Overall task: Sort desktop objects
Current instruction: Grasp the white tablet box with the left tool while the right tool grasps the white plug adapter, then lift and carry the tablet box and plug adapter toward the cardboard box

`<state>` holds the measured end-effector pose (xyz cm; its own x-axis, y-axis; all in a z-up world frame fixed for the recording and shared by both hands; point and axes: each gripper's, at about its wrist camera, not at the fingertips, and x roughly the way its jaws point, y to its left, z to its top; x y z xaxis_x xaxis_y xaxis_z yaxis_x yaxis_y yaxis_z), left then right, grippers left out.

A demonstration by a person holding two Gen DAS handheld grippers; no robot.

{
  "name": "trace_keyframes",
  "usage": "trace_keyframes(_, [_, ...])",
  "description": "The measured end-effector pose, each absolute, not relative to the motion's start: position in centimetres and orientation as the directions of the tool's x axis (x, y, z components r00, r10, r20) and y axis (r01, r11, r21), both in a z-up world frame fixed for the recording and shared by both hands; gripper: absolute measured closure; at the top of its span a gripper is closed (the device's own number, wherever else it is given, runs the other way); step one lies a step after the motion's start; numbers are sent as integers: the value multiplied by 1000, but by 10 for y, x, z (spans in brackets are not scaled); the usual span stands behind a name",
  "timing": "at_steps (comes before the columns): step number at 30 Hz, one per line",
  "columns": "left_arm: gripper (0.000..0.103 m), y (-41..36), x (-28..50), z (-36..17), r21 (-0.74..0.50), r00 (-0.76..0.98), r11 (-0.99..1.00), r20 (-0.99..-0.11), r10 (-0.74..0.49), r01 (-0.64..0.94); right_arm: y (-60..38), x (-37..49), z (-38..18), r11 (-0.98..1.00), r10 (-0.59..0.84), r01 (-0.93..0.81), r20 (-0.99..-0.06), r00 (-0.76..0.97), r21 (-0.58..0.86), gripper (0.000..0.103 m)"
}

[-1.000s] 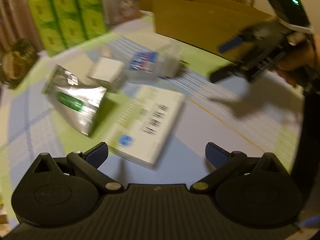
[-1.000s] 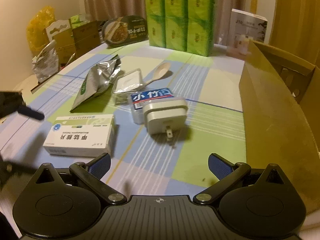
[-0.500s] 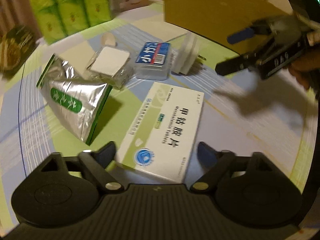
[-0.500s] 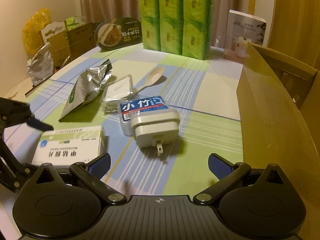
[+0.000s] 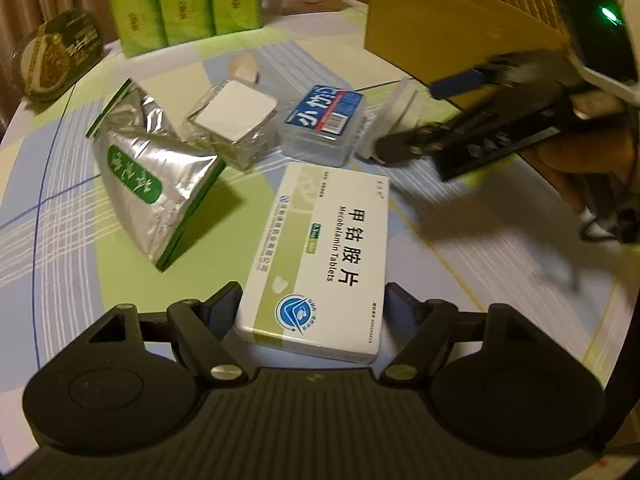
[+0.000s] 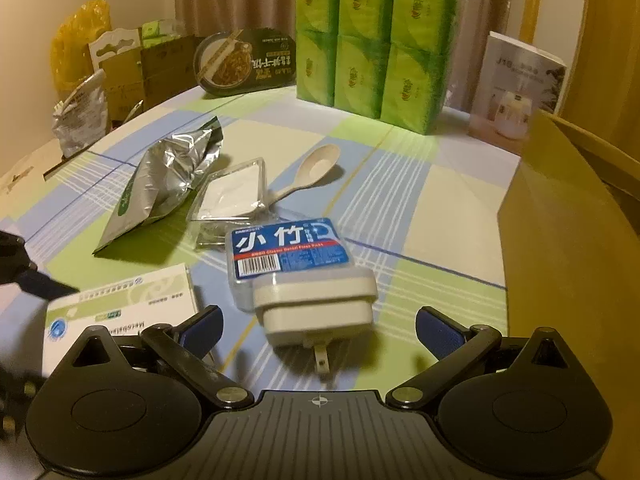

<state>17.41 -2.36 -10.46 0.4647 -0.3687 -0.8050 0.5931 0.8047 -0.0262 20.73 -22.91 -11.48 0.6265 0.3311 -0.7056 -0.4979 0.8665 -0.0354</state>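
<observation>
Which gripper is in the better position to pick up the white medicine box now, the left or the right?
Left. The left gripper is open with the medicine box already between its fingers. The right gripper faces the white charger instead.

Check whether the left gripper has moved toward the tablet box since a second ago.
Yes. The left gripper has closed in on the tablet box, which lies unmoved beside the foil pouch; its open fingers now flank the box's near end.
</observation>
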Motion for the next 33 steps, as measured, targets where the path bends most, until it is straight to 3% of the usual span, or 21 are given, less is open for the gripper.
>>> trace_keyframes(2, [22,-28,170,-105,1,481,791,-794,-371,612,-225,211,-117,859,328,-509,-709,624,-50,8])
trace_keyframes(6, [17,-34,168,-102,25,514,778,-764,-390,628,-223,217,-120,850,336,-526,-729,597,-39,40])
trace_keyframes(14, [19,-40,173,-111,39,498,777,-788,-363,628,-244,185,-113,890,297,-456,-731,614,-21,40])
trace_keyframes(17, [24,-40,172,-113,36,495,786,-794,-352,617,-251,159,-112,894,297,-448,-737,607,-9,40])
trace_keyframes(19, [35,-38,171,-111,15,491,799,-795,-355,601,-255,141,-111,895,297,-446,-740,603,-4,40])
trace_keyframes(30, [35,-52,119,-94,-27,481,809,-792,-376,587,-280,63,-99,936,266,-349,-739,619,46,40])
trace_keyframes(32, [30,-61,110,-96,9,493,799,-791,-362,601,-280,53,-99,937,259,-348,-738,623,35,40])
trace_keyframes(33, [22,-66,106,-97,35,505,794,-789,-351,607,-281,50,-100,938,254,-346,-737,626,29,40])
